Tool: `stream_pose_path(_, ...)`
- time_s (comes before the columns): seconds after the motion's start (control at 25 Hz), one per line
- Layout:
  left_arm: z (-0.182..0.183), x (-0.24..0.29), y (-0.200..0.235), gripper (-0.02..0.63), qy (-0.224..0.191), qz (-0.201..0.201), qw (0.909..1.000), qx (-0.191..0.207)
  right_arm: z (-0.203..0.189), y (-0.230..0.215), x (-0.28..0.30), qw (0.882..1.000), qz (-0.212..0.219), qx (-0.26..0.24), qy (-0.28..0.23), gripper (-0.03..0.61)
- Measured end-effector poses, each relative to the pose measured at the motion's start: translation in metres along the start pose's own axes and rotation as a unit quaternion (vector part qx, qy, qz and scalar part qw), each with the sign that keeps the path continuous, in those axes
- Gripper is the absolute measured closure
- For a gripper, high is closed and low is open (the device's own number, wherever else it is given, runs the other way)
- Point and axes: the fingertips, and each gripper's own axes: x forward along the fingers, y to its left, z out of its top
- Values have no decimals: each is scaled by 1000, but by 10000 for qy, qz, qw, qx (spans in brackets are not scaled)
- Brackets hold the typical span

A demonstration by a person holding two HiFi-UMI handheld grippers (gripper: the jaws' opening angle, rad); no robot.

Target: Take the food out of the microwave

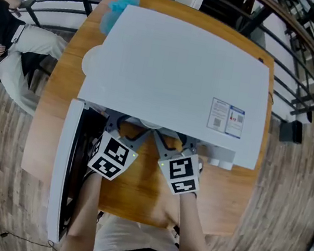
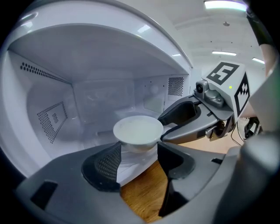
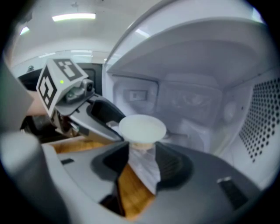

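Bowl (image 2: pixel 138 130) of food sits at the mouth of the microwave (image 1: pixel 178 72), just ahead of both tongs and between them. I cannot tell what it contains.

Left tongs (image 2: pixel 138 151): jaws apart, the bowl's narrow foot in the gap at their tips. I see no firm press yet. Right tongs (image 3: pixel 142 151): the same, jaws wide with the foot between the tips, coming at the bowl from the opposite side. The two tools nearly meet under the rim.

Risks as I judge them:
- Both pairs aim low, at the foot. The wide rim stands above the pads, so a pinch there leaves the bowl top-heavy. It could tip and spill.
- If I pull one hand faster than the other, the bowl twists out of the slacker grip.
- Tips of the two tongs are crowded. Closing could knock one jaw against the other and nudge the bowl deeper in.
- The white sill (image 2: pixel 131 164) lies below the jaws. Dragging instead of lifting may catch the foot there.
- Beyond the sill is a drop to the table (image 1: pixel 133 195).
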Motion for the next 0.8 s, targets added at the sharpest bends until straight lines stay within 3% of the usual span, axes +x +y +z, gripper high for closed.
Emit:
stream_pose_path(0.24,0,1,-4,328,-17,42,9999,-108,-3,-1,-3,10000,-8,26,19,370)
stream_pose_path(0.48,-5,-2,-1,327,99,291,9974,644,-6,0,-1,9998,-19,-145,96,370)
stream_pose_path(0.56,-4,-1,0,327,95,233,9971,722,-6,-1,0,9998,-32,-140,104,370)
stream_pose_path(0.8,8,-3,-1,328,-337,-100,9993,-104,-2,-1,2,10000,-36,29,19,370)
